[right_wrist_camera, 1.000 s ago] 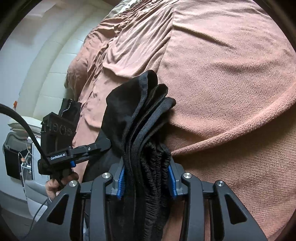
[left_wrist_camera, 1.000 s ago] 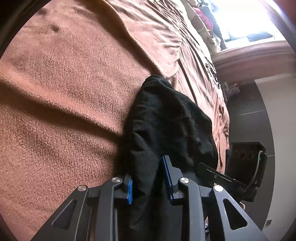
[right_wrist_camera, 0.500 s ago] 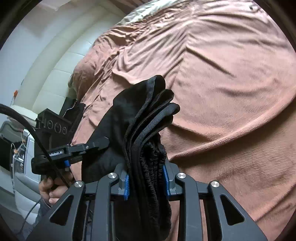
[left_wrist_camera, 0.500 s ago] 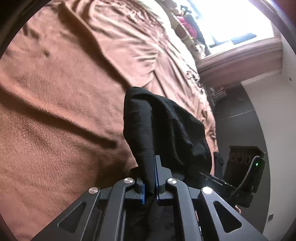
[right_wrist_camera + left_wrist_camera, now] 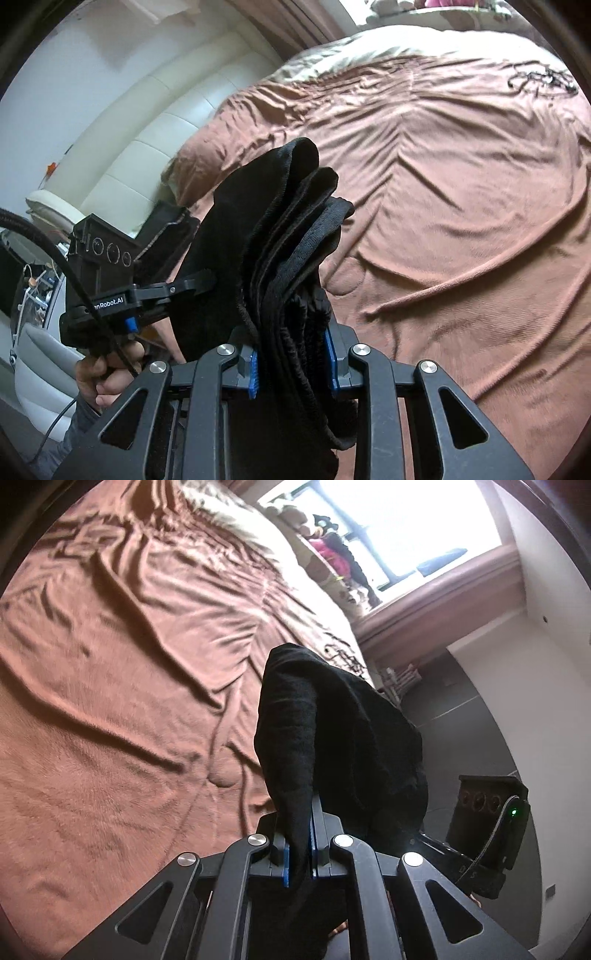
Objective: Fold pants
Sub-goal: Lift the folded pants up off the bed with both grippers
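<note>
My left gripper (image 5: 300, 843) pinches a thin fold of the black pants (image 5: 332, 738); my right gripper (image 5: 293, 363) clamps their bunched waistband layers (pads pressed in). The pants hang between both, above the brown bedspread (image 5: 461, 184).

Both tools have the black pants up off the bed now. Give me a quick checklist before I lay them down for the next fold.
1. Left tool grip: shut on a thin fold of the black pants. Ok.
2. Right tool grip: blue pads pressed on a thick stack of layers with the elastic waistband. Ok.
3. Layers at the right tool aligned: edges fan out unevenly. Not ok.
4. Landing area on the brown blanket: free of objects but wrinkled. Ok.
5. Lower end of the pants off the bed: hidden below both tools. Cannot tell.
</note>
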Demonstrator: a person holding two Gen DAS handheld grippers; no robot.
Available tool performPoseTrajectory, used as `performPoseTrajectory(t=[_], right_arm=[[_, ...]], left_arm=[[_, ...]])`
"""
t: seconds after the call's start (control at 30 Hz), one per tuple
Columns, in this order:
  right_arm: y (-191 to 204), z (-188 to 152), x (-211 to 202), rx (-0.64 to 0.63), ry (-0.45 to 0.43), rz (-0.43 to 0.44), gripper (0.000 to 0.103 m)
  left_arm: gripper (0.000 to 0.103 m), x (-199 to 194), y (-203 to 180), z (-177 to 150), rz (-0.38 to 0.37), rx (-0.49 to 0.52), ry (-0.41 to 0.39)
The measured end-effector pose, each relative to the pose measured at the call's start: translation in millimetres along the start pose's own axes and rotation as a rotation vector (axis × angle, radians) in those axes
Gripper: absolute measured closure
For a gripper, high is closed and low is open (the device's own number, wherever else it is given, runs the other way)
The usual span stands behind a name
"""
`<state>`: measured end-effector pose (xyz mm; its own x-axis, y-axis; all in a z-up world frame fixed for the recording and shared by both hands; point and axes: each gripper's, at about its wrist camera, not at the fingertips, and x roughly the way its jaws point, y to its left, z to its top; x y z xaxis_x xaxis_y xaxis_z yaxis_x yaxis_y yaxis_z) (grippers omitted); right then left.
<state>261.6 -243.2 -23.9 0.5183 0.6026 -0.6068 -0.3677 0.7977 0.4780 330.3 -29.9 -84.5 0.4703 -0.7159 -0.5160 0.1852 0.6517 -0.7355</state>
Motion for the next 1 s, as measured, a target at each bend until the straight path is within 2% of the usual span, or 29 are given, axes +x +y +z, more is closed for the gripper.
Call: performPoseTrajectory(t=[0.53, 1.0], right_arm=[[55.8, -42.5, -111.8, -0.108, -0.167, 0.011, 0.080], [89.8, -67.9, -156.4, -0.188, -0.274, 0.051, 0.080]], left_arm=[[0.096, -78.4, -88.4, -21.7, -0.037, 0.141, -0.137], [0.096, -156.8, -147.0, -53.4, -0.037, 0.227, -0.240]])
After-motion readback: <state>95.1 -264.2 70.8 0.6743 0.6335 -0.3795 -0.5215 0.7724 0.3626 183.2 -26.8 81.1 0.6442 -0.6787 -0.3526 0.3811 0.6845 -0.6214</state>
